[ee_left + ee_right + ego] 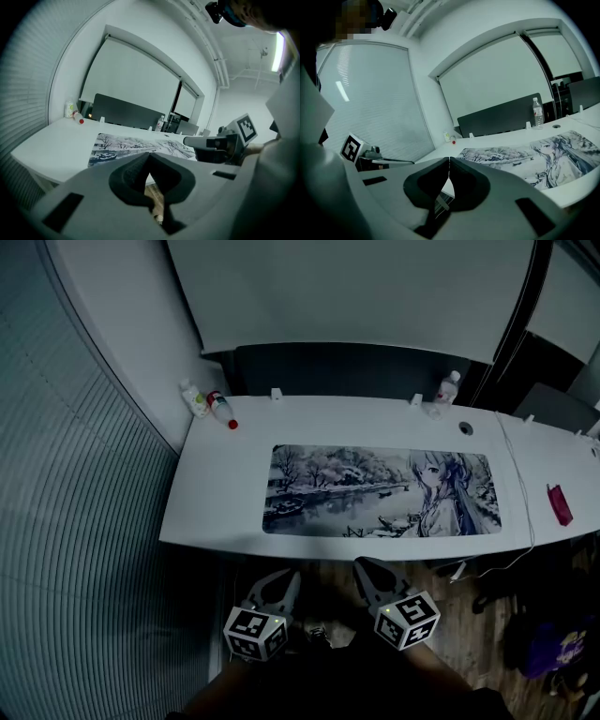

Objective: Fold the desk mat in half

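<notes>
In the head view, the desk mat (380,490) lies flat and open on the white surface (220,493), close to the front edge. Your left claw (286,576) and right claw (361,566) hang low in front of that edge, over the floor, apart from the mat. I think they are there because the folding has not begun. Bottles (221,409) stand far back, out of the way.

In the left gripper view, the left claw is pinched tight with nothing in it. The mat is ahead, past the tips.

In the right gripper view, the right claw is pinched tight too, and empty. You will likely need to open both to grab the mat's edge.
</notes>
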Action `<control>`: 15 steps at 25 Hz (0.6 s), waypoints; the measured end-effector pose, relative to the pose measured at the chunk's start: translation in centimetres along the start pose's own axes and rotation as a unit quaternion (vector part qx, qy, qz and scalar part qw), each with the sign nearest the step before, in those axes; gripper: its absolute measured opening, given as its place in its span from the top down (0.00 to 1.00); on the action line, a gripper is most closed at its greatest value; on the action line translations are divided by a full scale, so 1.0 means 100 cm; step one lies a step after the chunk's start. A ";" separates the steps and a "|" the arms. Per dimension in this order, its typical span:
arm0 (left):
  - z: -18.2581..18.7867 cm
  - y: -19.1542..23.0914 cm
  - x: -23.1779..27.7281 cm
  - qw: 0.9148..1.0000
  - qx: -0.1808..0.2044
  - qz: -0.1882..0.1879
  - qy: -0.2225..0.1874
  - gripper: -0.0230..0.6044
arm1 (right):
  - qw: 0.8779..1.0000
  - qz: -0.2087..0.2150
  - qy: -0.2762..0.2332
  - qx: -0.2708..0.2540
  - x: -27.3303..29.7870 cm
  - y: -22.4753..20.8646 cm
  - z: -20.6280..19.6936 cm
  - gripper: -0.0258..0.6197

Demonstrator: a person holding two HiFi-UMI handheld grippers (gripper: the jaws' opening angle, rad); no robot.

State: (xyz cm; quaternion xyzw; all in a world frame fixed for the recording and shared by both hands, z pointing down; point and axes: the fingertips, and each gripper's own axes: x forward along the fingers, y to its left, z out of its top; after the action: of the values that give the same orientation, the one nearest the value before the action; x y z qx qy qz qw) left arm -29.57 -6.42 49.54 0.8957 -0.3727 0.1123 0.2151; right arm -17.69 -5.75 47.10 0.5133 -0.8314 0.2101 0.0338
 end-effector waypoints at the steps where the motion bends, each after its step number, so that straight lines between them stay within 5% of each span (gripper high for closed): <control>1: 0.000 0.001 0.000 1.000 0.000 0.002 0.000 0.95 | 1.000 0.000 -0.001 0.001 0.000 0.000 0.001 0.92; 15: -0.010 0.014 0.017 0.999 -0.009 0.039 0.009 0.95 | 1.000 0.002 0.010 0.019 -0.003 -0.020 -0.005 0.92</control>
State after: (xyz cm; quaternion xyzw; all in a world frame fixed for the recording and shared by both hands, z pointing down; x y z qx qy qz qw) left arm -29.38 -7.91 51.42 0.8776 -0.4061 0.1254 0.2218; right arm -15.89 -6.06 48.10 0.5103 -0.8278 0.2311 0.0318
